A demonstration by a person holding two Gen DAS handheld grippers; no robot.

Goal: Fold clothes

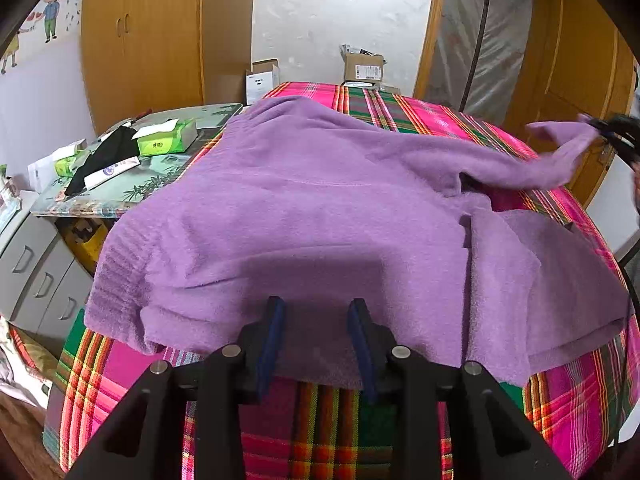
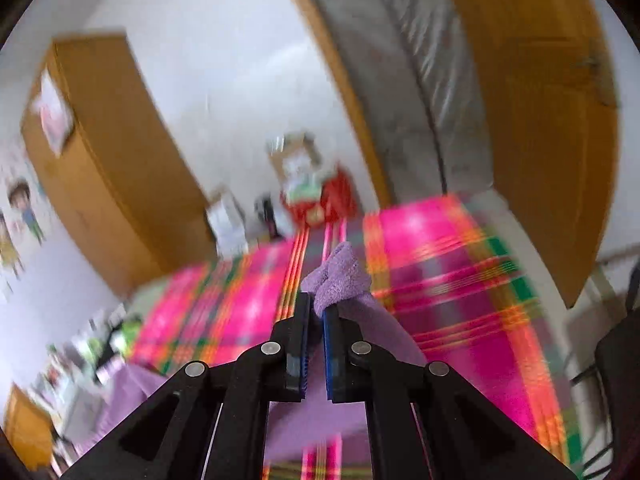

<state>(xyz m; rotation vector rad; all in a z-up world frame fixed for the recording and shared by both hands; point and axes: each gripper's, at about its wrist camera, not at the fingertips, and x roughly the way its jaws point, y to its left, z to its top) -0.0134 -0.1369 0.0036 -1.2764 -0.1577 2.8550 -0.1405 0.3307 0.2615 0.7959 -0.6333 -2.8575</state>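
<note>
Purple fleece top (image 1: 304,208) lies spread across my bed (image 1: 432,116), body flat on the pink plaid cover and near hem toward me, while its right sleeve (image 1: 552,148) is lifted off the bed and stretched out to the side. I judge the sleeve is held up like that so it can be carried over the body for a fold, though one moment does not settle which way it is travelling.

My right gripper (image 2: 316,312) is clamped on the cuff (image 2: 340,276), fingers pressed together with a tuft of fleece bunched out past the tips. My left gripper (image 1: 318,320) has its fingers apart, straddling the near hem; I cannot tell whether the pads touch the cloth. Hovering there, it looks placed to pin the body while the sleeve is pulled.

The left view gives the whole layout: the top's spread, the taut sleeve, a flap of fleece lying to the right, and the side table (image 1: 192,160) with tissue packs (image 1: 168,140) beside the bed. It shows my right gripper only as a dark blur at the edge. The right view, smeared by motion, shows the pinch itself up close.
</note>
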